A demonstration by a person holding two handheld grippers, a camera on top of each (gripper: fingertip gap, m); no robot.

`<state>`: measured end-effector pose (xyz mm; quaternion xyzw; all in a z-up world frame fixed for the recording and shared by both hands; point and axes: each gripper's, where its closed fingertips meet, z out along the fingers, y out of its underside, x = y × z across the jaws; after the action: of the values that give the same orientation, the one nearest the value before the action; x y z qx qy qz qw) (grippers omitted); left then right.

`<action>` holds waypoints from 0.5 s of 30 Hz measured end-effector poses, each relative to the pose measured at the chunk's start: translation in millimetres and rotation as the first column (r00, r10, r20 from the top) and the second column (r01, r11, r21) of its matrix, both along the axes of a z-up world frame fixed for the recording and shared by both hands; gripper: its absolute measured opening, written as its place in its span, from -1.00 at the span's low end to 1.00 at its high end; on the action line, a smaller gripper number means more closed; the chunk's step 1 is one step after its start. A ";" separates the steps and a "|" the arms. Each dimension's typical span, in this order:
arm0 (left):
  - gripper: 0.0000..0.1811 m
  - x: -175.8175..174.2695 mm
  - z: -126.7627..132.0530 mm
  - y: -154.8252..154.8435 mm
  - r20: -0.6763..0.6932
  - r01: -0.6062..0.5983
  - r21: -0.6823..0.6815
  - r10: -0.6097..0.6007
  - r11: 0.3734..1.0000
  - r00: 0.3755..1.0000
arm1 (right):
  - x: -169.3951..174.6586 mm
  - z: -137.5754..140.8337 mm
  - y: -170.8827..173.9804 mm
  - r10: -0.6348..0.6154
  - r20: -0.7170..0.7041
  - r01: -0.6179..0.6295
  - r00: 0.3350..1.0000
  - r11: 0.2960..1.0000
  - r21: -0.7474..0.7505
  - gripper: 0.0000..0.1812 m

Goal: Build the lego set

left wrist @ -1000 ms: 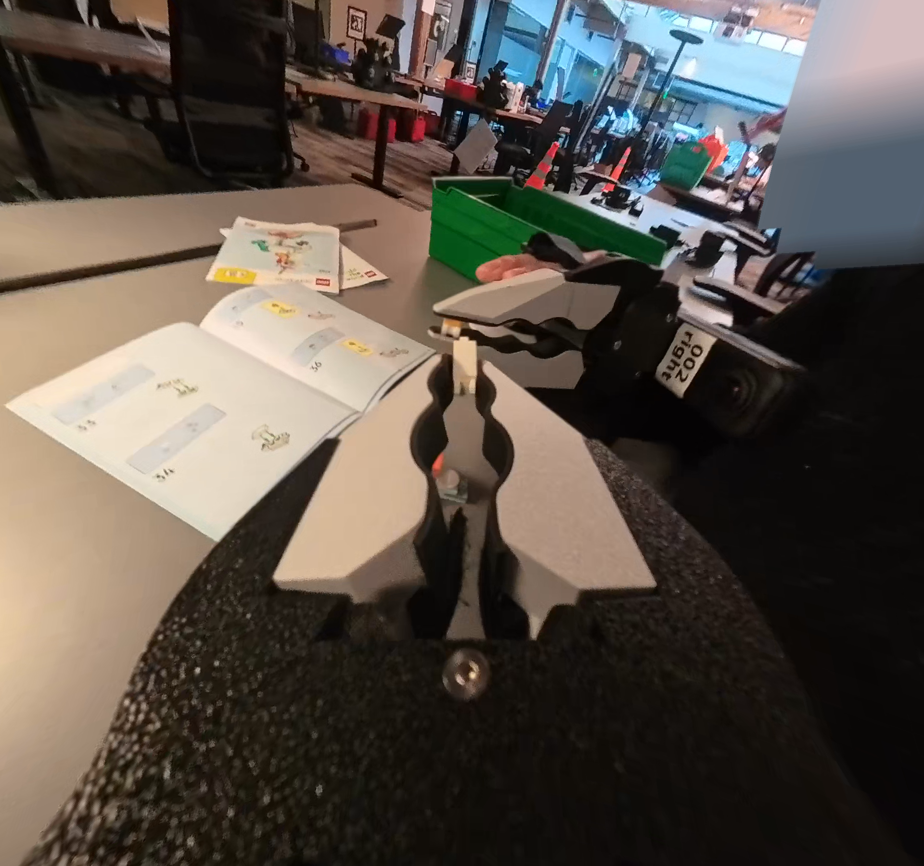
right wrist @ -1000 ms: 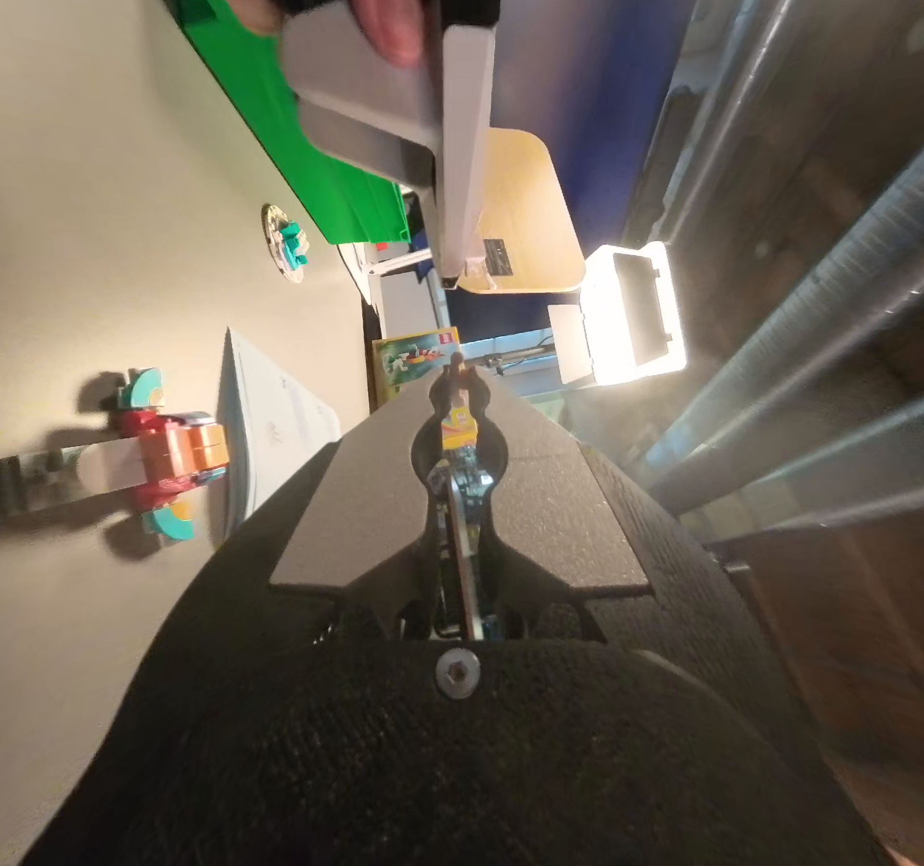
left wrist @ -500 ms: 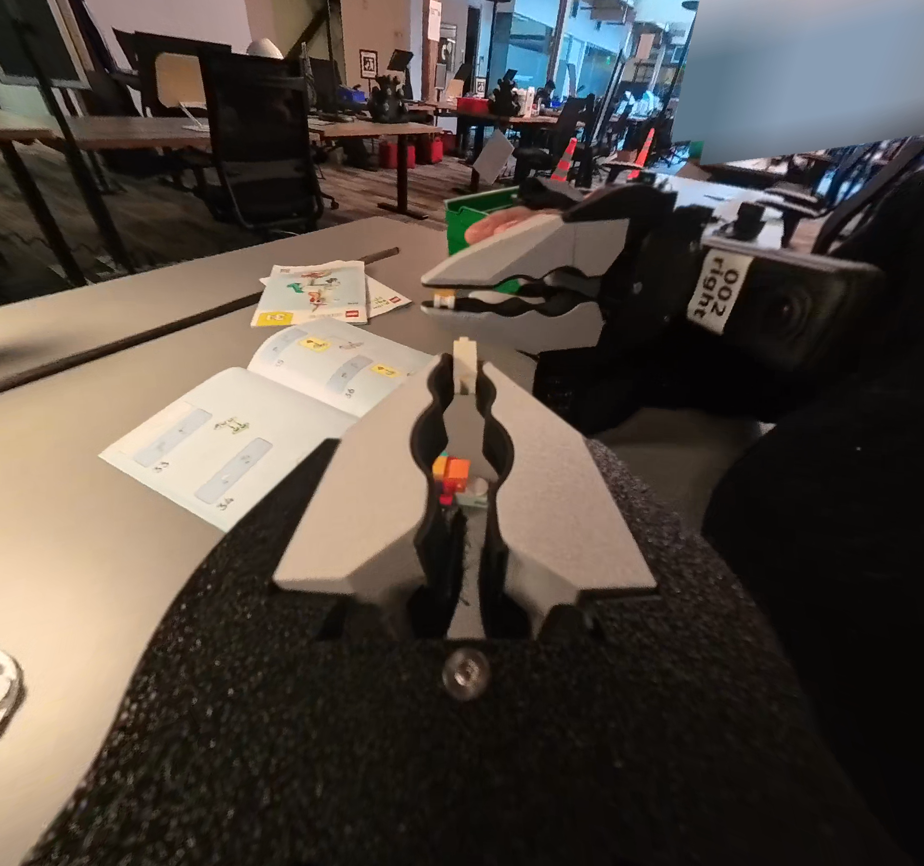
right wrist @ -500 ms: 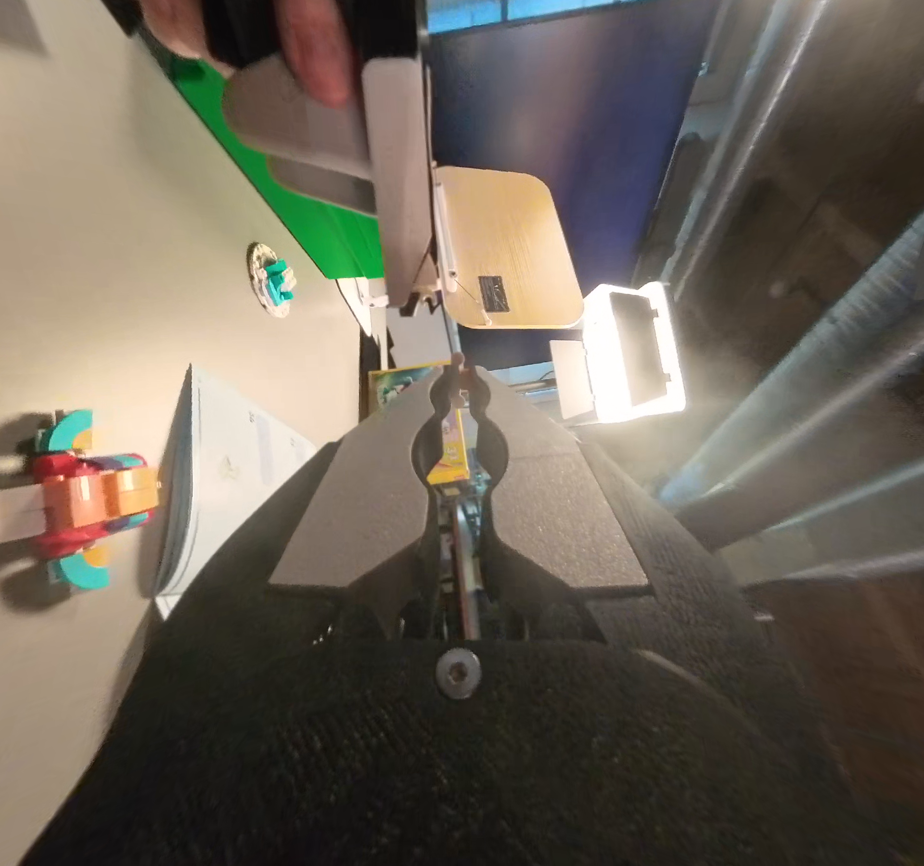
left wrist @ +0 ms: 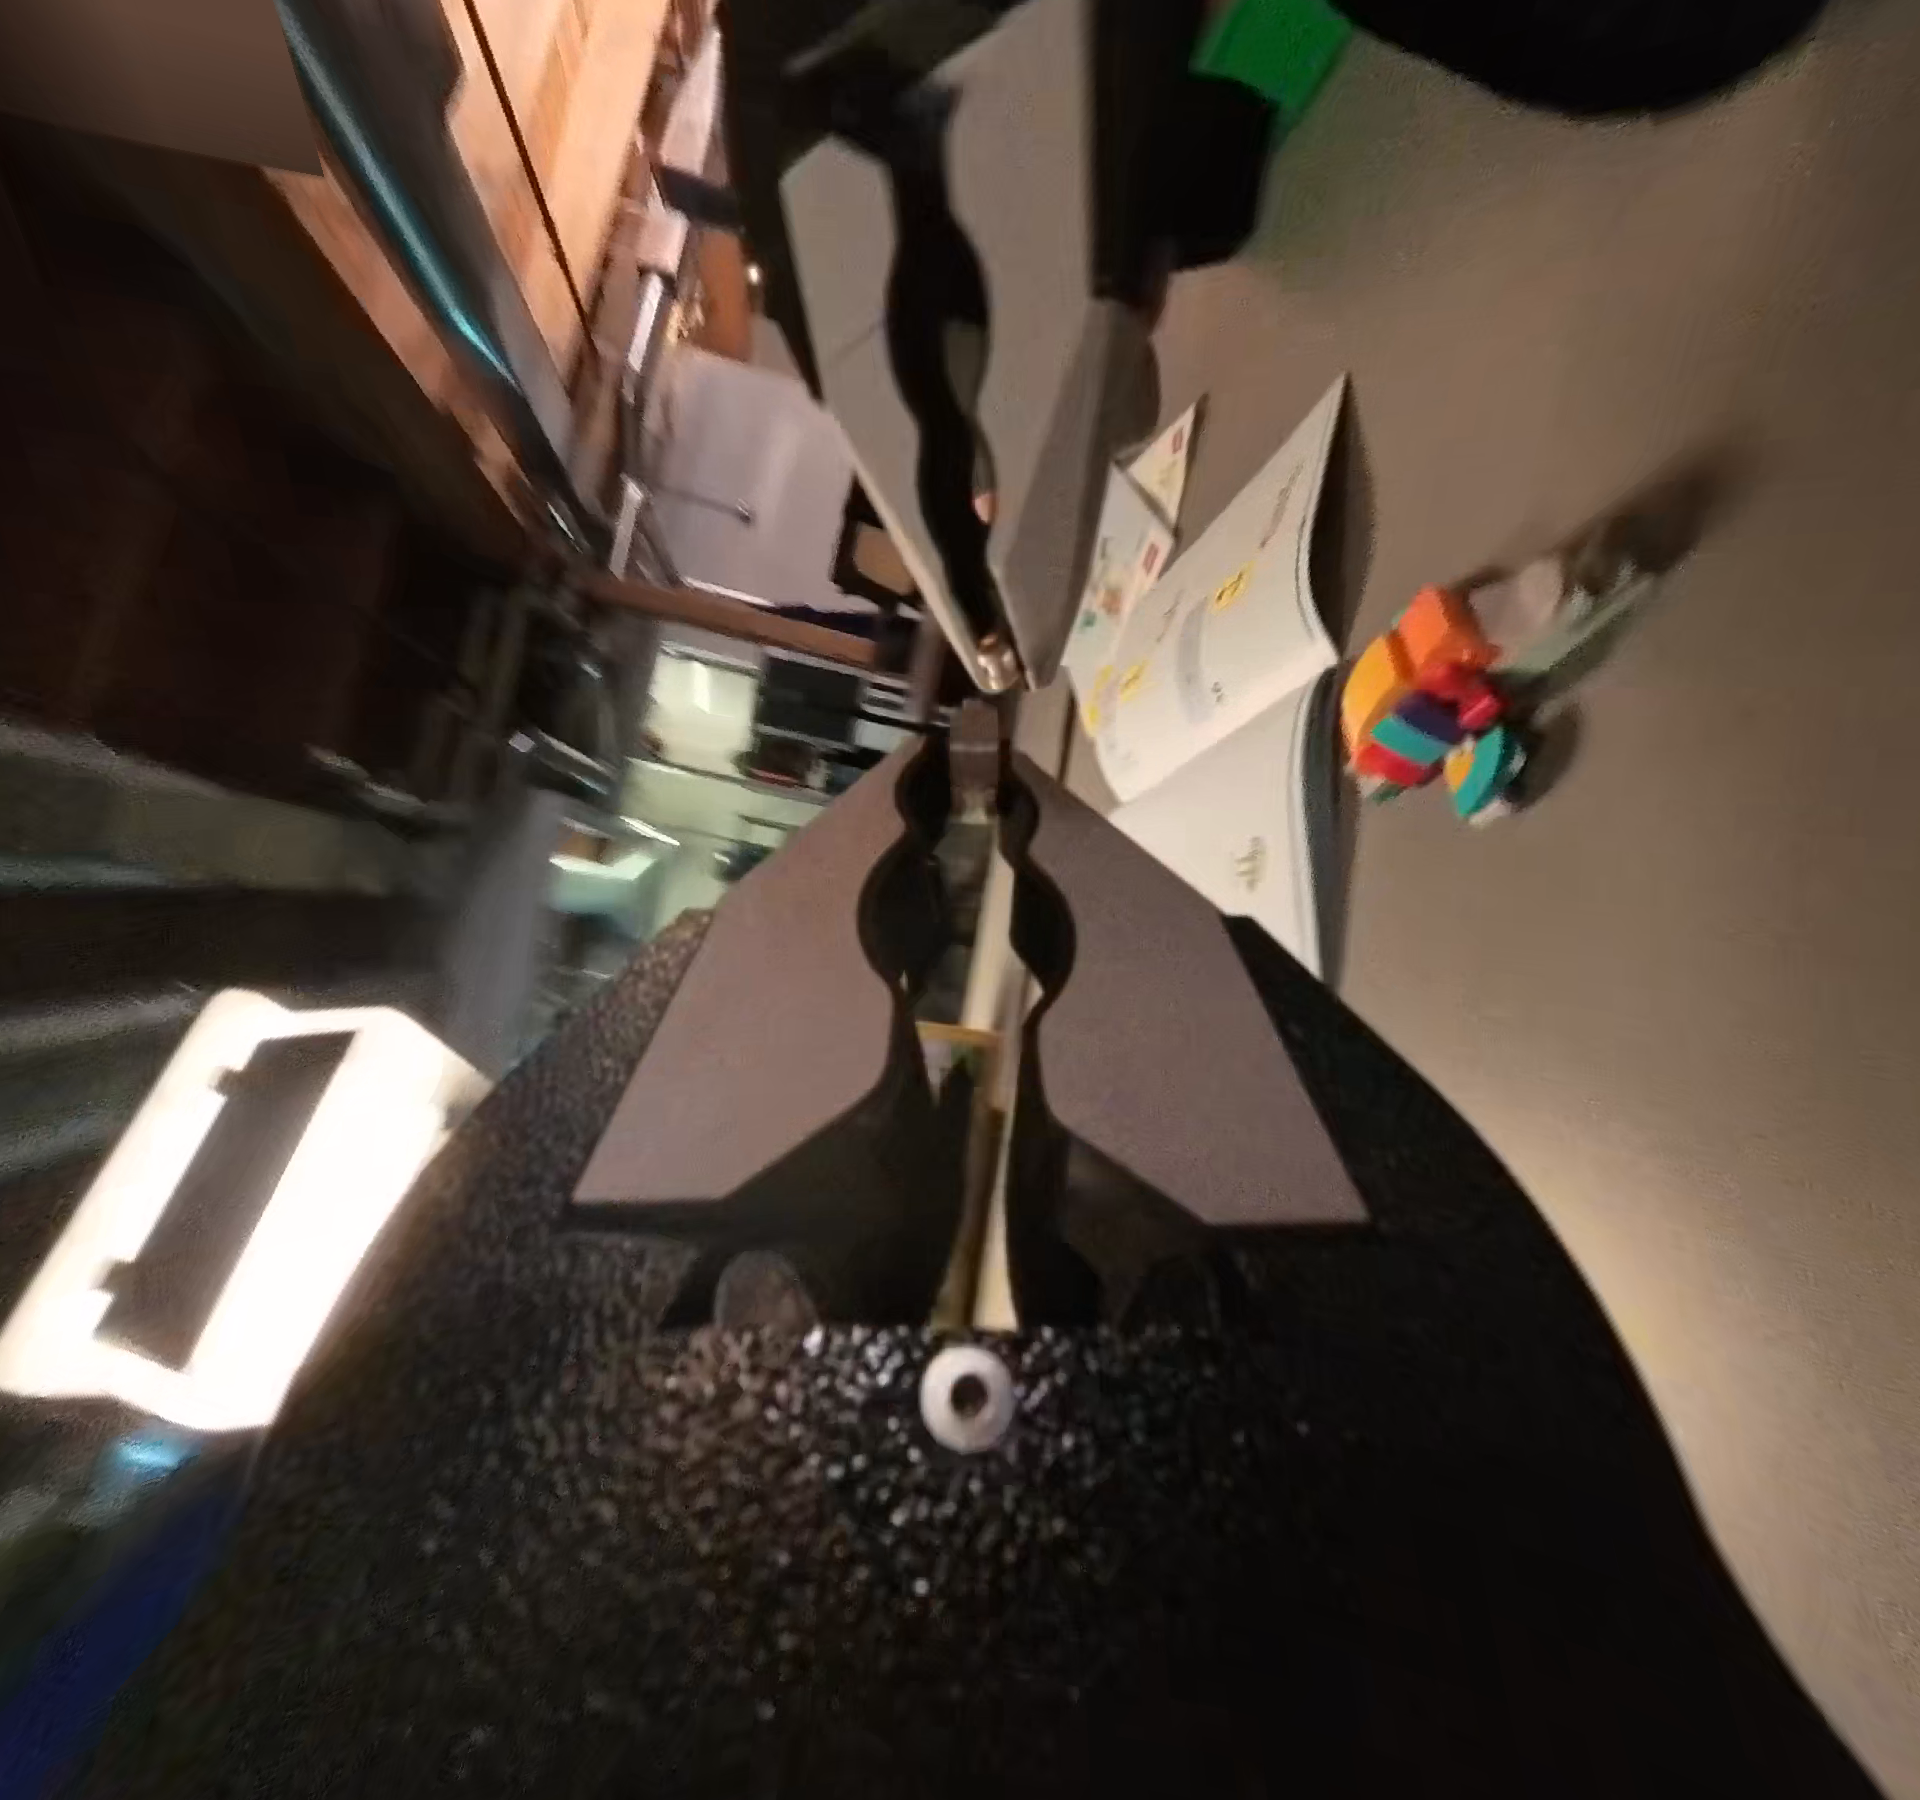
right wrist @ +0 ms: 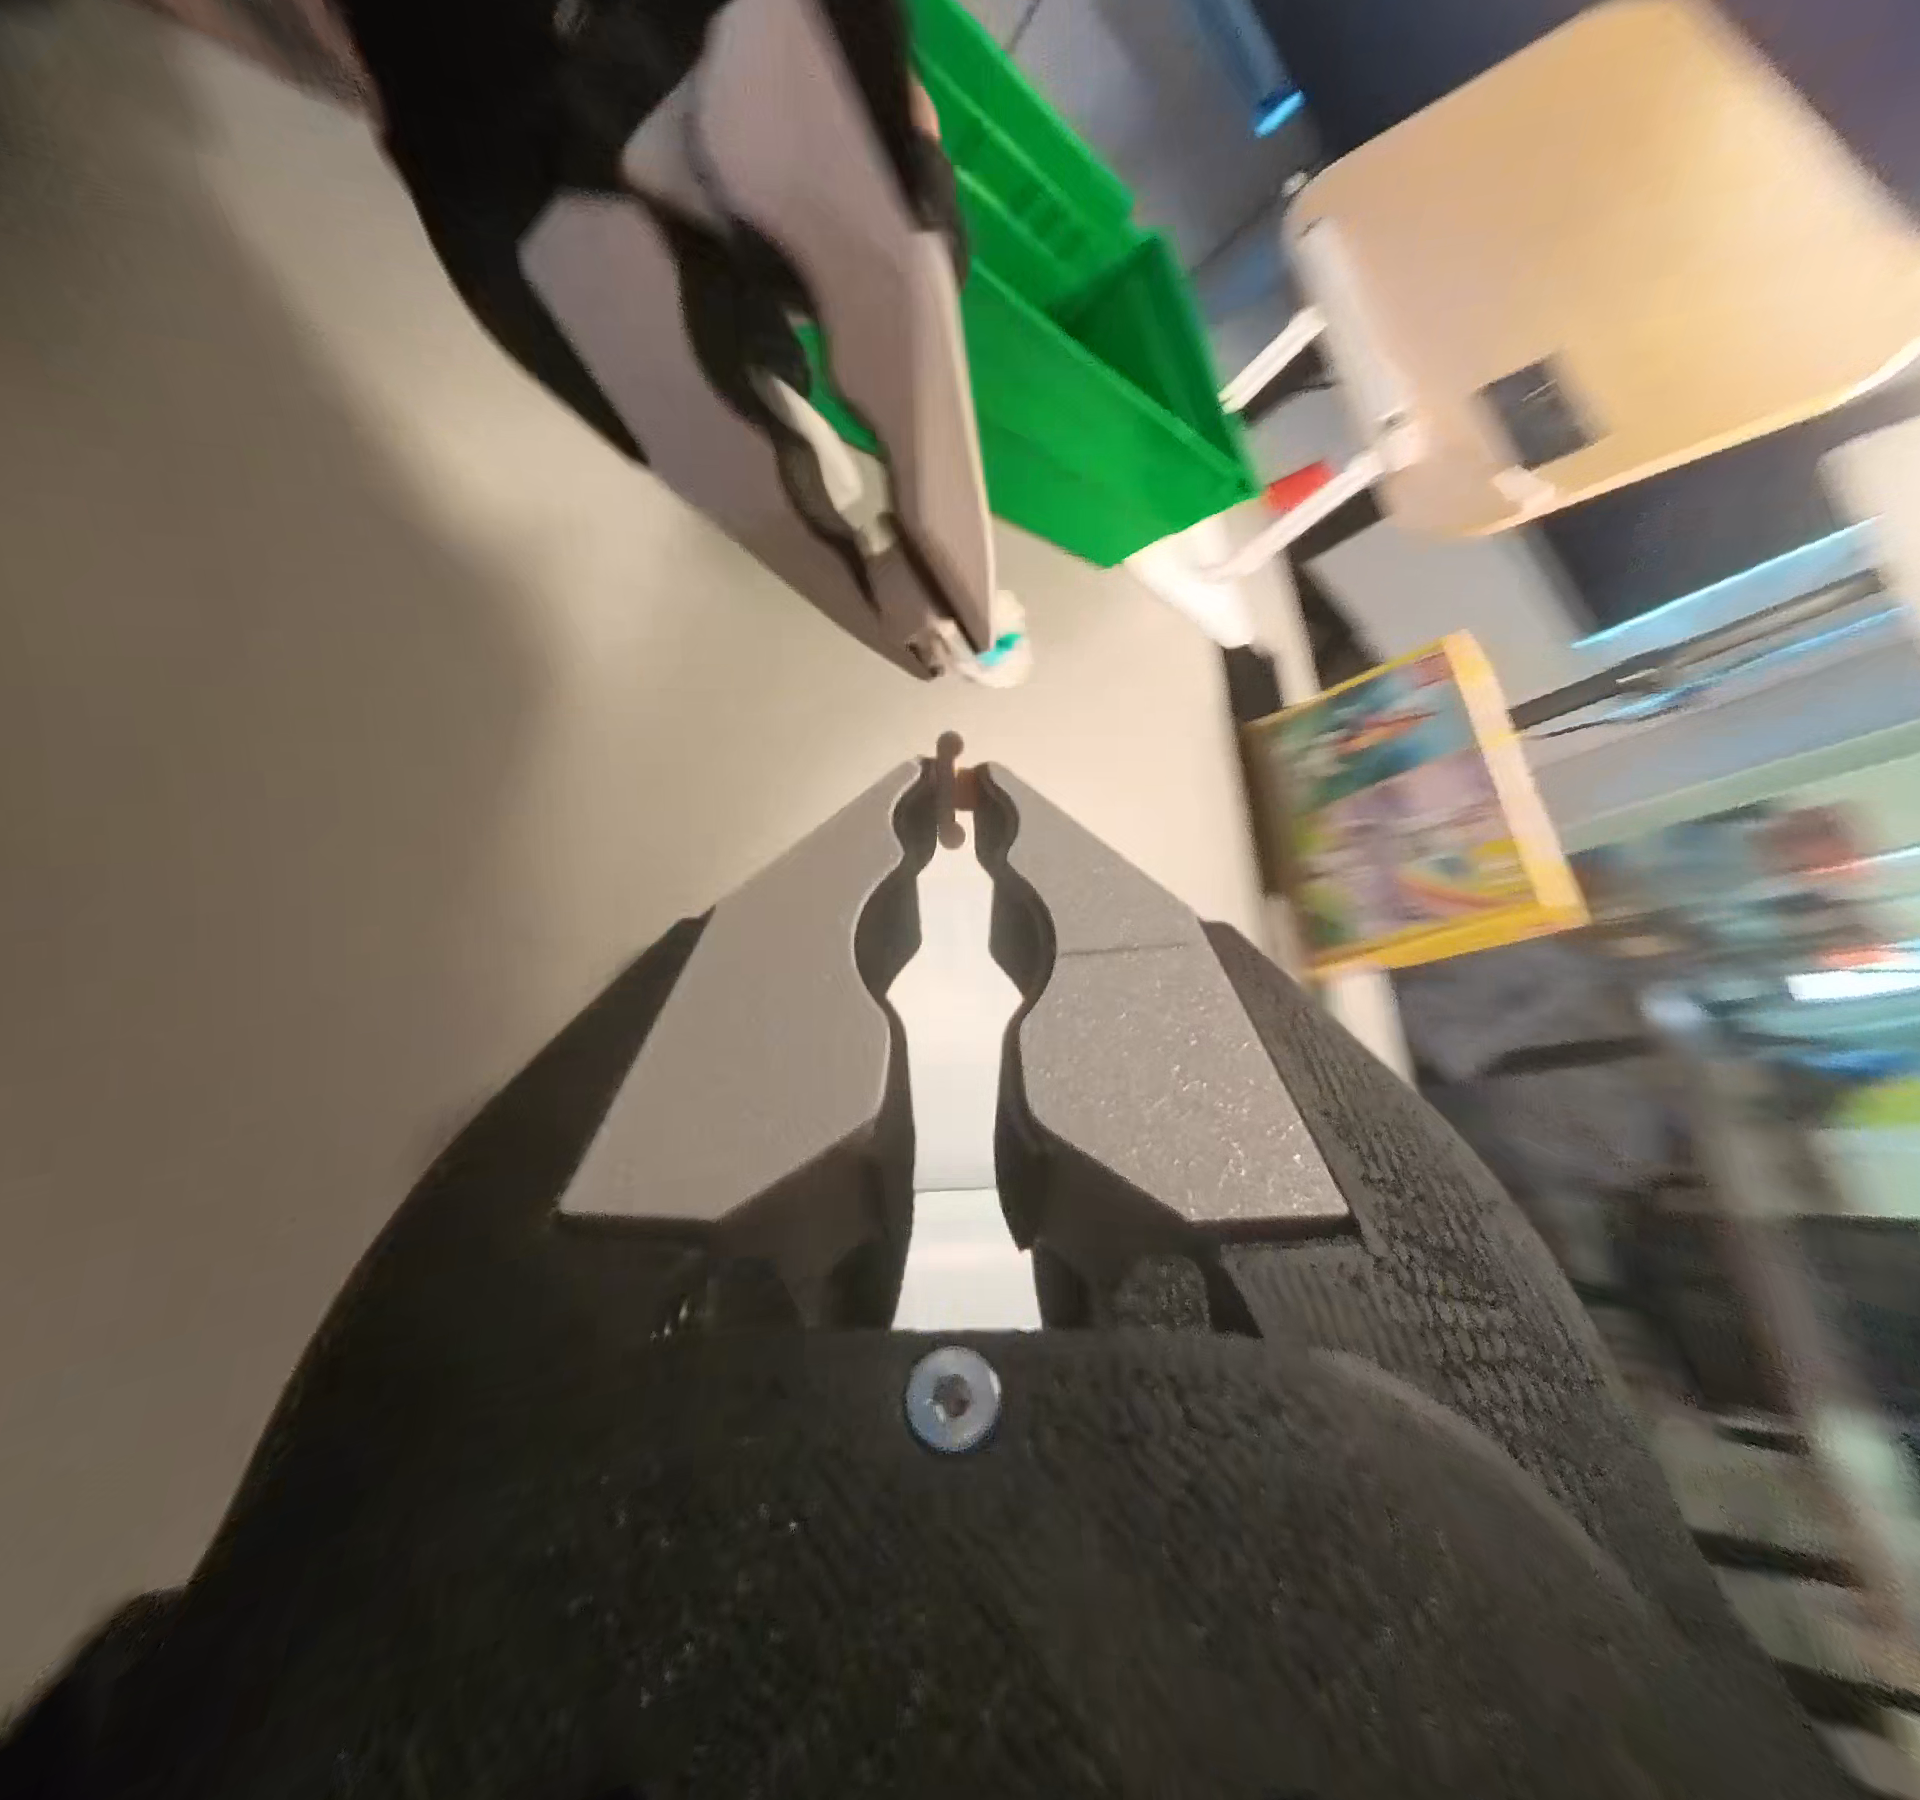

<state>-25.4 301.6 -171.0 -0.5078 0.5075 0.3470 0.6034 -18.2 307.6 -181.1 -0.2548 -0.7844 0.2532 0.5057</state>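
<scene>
My left gripper is shut on a small pale lego piece at its tips. My right gripper is shut on a small dark pin-like piece. The two grippers point tip to tip, a small gap apart, above the table. The right gripper comes in from the top of the left wrist view. The left gripper comes in from the upper left of the right wrist view, with the white piece between its jaws. The part-built colourful model lies on the grey table. Both views are tilted and blurred.
An open instruction booklet lies beside the model, with a leaflet behind it. A green bin stands at the table's far side. The set's box stands past the table edge. A small white and teal part shows behind the left tips. Both grippers' tips are close together, under 4 cm apart.
Both grippers have rolled and swung round, so both views now show the table sideways. Their tips have come nearly together. Each still holds its piece.
</scene>
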 end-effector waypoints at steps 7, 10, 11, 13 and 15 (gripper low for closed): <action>-0.93 -2.0 -8.2 3.4 -0.266 0.028 0.102 0.000 0.994 0.964 | -1.5 -14.0 -4.6 0.022 0.123 -0.018 0.992 0.999 -0.035 -0.96; -0.93 -0.2 -7.3 2.8 -0.350 0.057 0.126 -0.010 0.990 0.937 | -3.5 -15.7 -5.1 0.026 0.144 -0.027 0.989 1.000 0.005 -0.96; -0.93 0.2 -8.5 2.7 -0.381 0.067 0.123 -0.015 0.990 0.924 | -3.9 -15.3 -5.5 0.031 0.152 -0.033 0.988 0.999 0.011 -0.96; -0.94 1.1 -9.6 2.0 -0.418 0.089 0.119 -0.031 0.989 0.908 | -4.3 -13.7 -8.0 0.051 0.164 -0.054 0.985 0.999 0.009 -0.96; -0.93 1.9 -10.3 1.3 -0.433 0.104 0.109 -0.047 0.989 0.900 | -5.1 -11.4 -8.7 0.063 0.171 -0.067 0.983 0.998 0.018 -0.96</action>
<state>-23.5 302.9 -181.3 -0.3586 0.6237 0.4586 0.5217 -23.2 298.9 -192.5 -0.2441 -0.8355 0.2376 0.4312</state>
